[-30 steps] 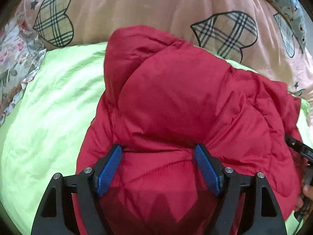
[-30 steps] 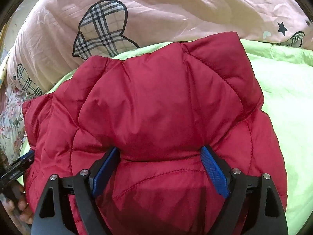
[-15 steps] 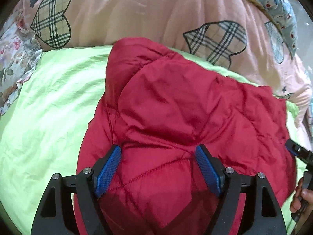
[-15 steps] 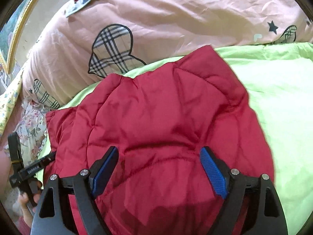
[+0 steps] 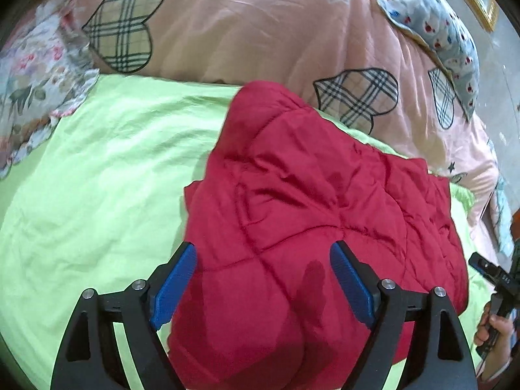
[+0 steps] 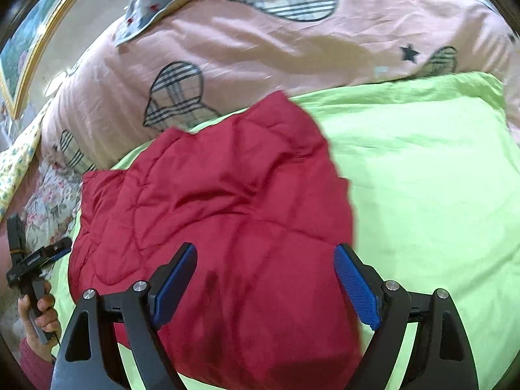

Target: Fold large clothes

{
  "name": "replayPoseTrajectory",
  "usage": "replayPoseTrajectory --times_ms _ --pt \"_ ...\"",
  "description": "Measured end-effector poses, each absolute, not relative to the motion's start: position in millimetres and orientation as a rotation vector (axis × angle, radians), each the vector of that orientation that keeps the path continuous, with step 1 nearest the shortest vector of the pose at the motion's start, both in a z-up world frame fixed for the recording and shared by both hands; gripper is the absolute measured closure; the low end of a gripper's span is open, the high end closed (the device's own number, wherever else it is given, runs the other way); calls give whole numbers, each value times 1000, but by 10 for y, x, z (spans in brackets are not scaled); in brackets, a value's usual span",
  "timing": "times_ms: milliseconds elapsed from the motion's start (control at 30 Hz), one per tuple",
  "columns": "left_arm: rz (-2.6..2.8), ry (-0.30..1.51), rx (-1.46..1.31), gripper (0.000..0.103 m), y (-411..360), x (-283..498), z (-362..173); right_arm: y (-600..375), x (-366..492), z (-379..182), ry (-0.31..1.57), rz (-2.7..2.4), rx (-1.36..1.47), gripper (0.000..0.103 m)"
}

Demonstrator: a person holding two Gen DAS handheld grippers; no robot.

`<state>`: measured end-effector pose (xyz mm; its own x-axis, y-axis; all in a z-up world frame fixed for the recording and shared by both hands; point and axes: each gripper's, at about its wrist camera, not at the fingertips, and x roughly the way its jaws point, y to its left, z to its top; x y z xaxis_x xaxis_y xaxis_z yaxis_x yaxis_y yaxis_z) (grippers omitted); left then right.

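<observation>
A red quilted puffer jacket (image 5: 308,221) lies folded in a compact bundle on the lime green bed sheet (image 5: 97,178); it also shows in the right wrist view (image 6: 221,221). My left gripper (image 5: 263,279) is open and empty, its blue pads above the jacket's near part. My right gripper (image 6: 266,282) is open and empty, held above the jacket's near right part. The right gripper shows at the right edge of the left wrist view (image 5: 494,279), beside the jacket. The left gripper shows at the left edge of the right wrist view (image 6: 32,260).
A pink quilt with plaid hearts (image 5: 260,26) is bunched along the far side of the bed (image 6: 292,48). A floral cloth (image 5: 35,74) lies at the far left. A blue patterned pillow (image 5: 438,22) sits at the far right. A gold picture frame (image 6: 29,52) hangs behind.
Both grippers have pulled back and up from the jacket, which looks smaller and flatter on the sheet. More green sheet shows around it. Both stay open.
</observation>
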<state>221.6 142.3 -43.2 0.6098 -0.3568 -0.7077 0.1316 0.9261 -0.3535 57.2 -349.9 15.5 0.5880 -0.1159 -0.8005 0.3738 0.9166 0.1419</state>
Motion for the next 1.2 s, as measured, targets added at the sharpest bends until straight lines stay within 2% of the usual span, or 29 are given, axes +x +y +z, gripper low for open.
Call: replayPoseTrajectory --times_ms 300,433,467,533,733,800,867,900,967,1067,1200 --pt "-310 938 -432 17 1736 2341 -651 -3922 462 -97 924 -295 483 15" --pt "-357 995 -480 10 1709 2527 -829 -4069 536 -323 962 -259 592 14" --pt "-390 1020 -499 7 1672 2586 -899 -4085 551 -365 968 -257 610 10" --pt "-413 1056 -522 1 1581 2665 -1003 -4118 615 -493 994 -237 658 7" --pt "-395 1072 -468 1 1398 2792 -1063 -3974 757 -652 1042 -155 689 9" --pt "-394 1057 -438 10 1344 2762 -1053 -3877 820 -683 1058 -144 662 15" --pt "-407 1029 -411 27 1300 2702 -992 -3821 840 -678 1057 -145 649 34" --pt "-413 1018 -397 32 1278 2644 -952 -3805 826 -660 1049 -139 657 40" --pt "-422 997 -364 44 1232 2527 -872 -3769 785 -595 1038 -128 661 57" --pt "-437 993 -348 55 1246 2426 -743 -3679 746 -479 1027 -121 650 66" --pt "-478 988 -362 61 1355 2202 -544 -3533 618 -323 1015 -104 655 69"
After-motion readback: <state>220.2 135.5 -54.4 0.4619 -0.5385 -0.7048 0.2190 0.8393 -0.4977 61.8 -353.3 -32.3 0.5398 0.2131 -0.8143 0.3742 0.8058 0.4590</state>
